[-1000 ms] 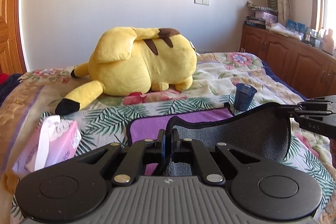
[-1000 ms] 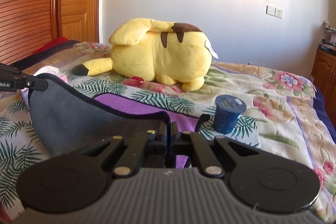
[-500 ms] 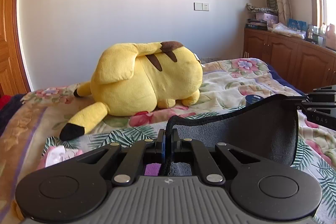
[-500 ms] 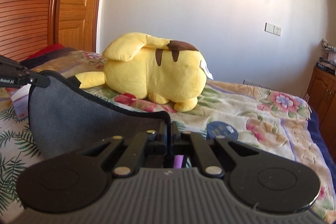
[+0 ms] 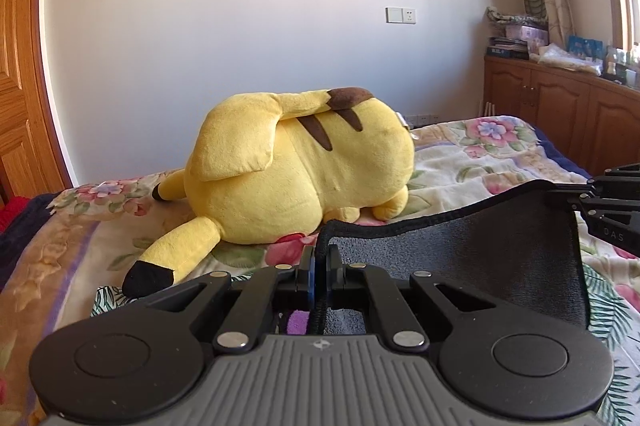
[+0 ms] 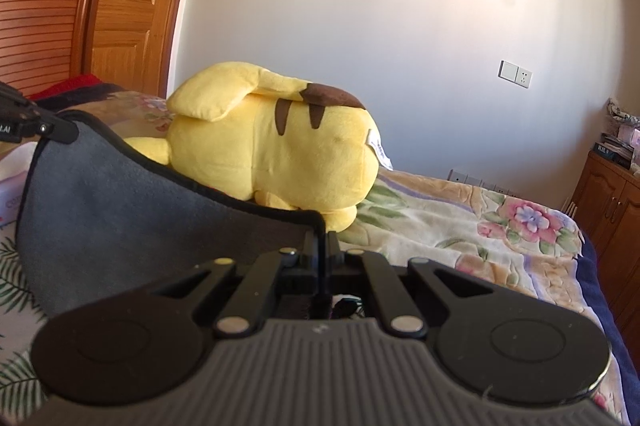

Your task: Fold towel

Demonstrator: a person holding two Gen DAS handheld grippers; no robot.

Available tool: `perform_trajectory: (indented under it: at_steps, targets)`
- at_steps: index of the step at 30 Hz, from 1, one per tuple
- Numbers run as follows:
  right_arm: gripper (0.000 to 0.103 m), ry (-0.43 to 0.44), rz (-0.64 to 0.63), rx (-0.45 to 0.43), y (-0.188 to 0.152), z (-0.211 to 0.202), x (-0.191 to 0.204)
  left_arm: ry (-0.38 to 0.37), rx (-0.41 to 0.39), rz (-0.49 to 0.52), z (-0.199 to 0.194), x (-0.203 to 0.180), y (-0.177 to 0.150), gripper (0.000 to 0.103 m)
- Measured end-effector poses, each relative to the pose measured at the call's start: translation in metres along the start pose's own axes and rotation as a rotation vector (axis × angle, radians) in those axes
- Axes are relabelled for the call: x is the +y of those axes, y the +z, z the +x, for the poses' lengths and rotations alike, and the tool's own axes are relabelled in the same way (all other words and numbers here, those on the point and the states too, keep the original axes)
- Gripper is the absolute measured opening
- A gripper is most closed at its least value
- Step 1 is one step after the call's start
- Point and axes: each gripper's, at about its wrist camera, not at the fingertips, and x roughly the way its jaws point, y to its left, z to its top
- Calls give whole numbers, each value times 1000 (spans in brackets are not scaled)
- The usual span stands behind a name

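Note:
A dark grey towel (image 5: 472, 262) with a black hem and a purple other side hangs stretched between my two grippers above the bed. My left gripper (image 5: 319, 258) is shut on one top corner. My right gripper (image 6: 320, 246) is shut on the other top corner, and the towel (image 6: 132, 226) spreads to its left. The right gripper (image 5: 592, 202) shows at the right edge of the left wrist view. The left gripper (image 6: 60, 128) shows at the left edge of the right wrist view. The towel's lower part is hidden behind the gripper bodies.
A big yellow plush toy (image 5: 296, 170) lies on the floral bedspread (image 5: 480, 154) just beyond the towel. A pink tissue pack (image 6: 12, 182) sits at the left behind the towel. Wooden cabinets (image 5: 560, 114) stand at the right, a wooden door (image 6: 120, 6) at the left.
Both grippers have risen and moved toward the plush toy with the towel held taut. The blue cup and most of the purple side have dropped out of sight.

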Motion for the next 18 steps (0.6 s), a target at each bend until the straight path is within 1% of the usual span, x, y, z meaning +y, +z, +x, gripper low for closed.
perform_trajectory:
  at_steps: [6,12,18]
  targets:
    - [3,-15,-10,5,-6,16,-3,2,25,-20,22,3,-4,0]
    - [3,-22,-10,12,-15,32,-3,16,50,-4,45,1,-11,0]
    - [3,-29,-52,34,-24,50,0,26,78,-1,67,3,-17,0]
